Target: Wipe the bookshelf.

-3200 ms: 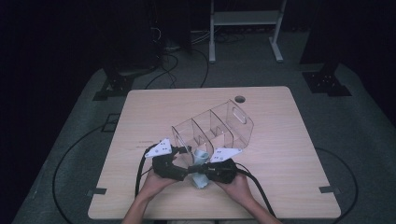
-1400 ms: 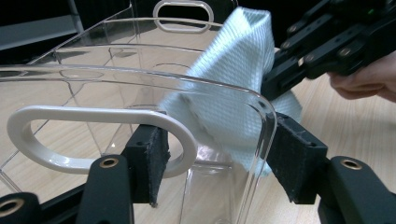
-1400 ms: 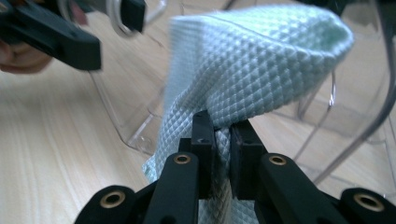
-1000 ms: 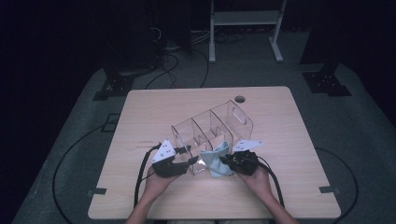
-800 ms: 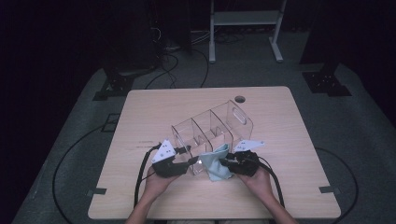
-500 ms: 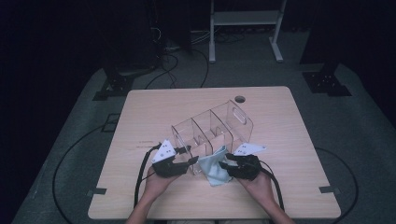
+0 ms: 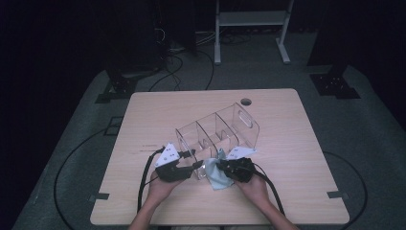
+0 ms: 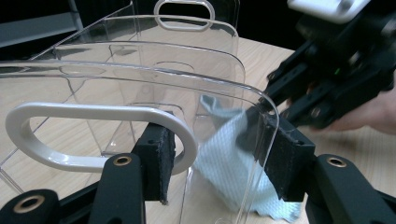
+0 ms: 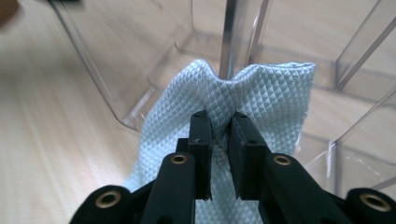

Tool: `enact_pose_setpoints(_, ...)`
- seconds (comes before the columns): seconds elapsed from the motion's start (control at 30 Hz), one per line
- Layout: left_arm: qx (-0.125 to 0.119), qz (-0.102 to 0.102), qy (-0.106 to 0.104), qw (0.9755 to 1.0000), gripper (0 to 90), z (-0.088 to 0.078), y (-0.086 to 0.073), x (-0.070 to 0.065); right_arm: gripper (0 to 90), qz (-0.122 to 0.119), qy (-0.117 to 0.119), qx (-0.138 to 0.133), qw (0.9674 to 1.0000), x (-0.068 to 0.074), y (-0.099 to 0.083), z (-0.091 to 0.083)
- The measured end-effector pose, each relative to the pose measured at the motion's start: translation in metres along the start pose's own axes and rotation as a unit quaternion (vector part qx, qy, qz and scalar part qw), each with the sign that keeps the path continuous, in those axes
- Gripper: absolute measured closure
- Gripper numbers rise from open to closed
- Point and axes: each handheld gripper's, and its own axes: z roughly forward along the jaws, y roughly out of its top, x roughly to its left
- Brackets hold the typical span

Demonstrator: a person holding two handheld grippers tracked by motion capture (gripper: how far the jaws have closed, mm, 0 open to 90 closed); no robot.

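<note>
Cloth: light-blue wipe (image 9: 233, 98), pinched in my R gripper (image 9: 219, 135), draped at near end of organiser.
Organiser: clear acrylic divided caddy (image 7: 218, 132), mid wooden table (image 7: 287, 191).
L gripper (image 8: 219, 163): jaws apart, straddling caddy's end wall beside its white-rimmed handle slot (image 8: 98, 140).

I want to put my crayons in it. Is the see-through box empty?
Looks empty. Through the clear organizer's walls you see only bare table in its compartments. The light blue cloth, pinched by the right gripper, presses its outside wall.

Pale blue diamond-weave cloth (image 9: 252, 93), clear organizer (image 7: 218, 132) with white-rimmed handle, black claws, light wood table (image 7: 297, 143).
</note>
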Motion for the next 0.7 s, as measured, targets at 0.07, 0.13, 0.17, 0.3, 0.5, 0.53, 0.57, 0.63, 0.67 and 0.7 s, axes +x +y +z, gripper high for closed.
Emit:
enact_pose_setpoints(0.07,-0.002,-0.001,0.000,1.0000,47.6,0.000,0.000,0.000,82.0,-0.005,-0.001,-0.016,0.9999,0.001,0.006,-0.009)
enact_pose_setpoints(0.13,-0.001,-0.001,0.000,1.0000,47.6,0.000,0.000,0.000,82.4,-0.011,-0.004,-0.033,0.9994,0.002,0.014,-0.018)
enact_pose_setpoints(0.17,-0.002,-0.002,0.000,1.0000,47.6,0.000,0.000,0.000,82.4,-0.012,-0.004,-0.042,0.9991,0.002,0.018,-0.022)
enact_pose_setpoints(0.3,-0.002,-0.002,0.001,1.0000,47.6,0.000,0.000,0.001,83.2,-0.011,-0.002,-0.057,0.9983,0.001,0.022,-0.025)
enact_pose_setpoints(0.5,0.000,-0.001,0.000,1.0000,47.6,0.000,0.000,0.001,83.8,0.012,0.004,-0.071,0.9974,0.001,0.009,-0.020)
enact_pose_setpoints(0.53,-0.001,-0.001,0.001,1.0000,47.6,0.000,-0.001,0.001,83.9,0.020,0.009,-0.070,0.9973,0.000,0.006,-0.017)
enact_pose_setpoints(0.57,0.000,-0.001,0.001,1.0000,47.6,0.000,0.000,0.001,83.9,0.029,0.015,-0.069,0.9971,-0.002,0.001,-0.014)
enact_pose_setpoints(0.63,-0.001,-0.002,0.002,1.0000,47.5,0.000,0.000,0.001,84.0,0.029,0.013,-0.064,0.9975,-0.001,-0.002,-0.012)
enact_pose_setpoints(0.67,-0.001,-0.001,0.002,1.0000,47.5,0.000,0.000,0.000,84.1,0.027,0.012,-0.060,0.9977,-0.001,-0.003,-0.010)
enact_pose_setpoints(0.7,-0.001,-0.002,0.002,1.0000,47.5,0.000,0.000,0.000,84.5,0.027,0.011,-0.056,0.9980,-0.001,-0.005,-0.009)
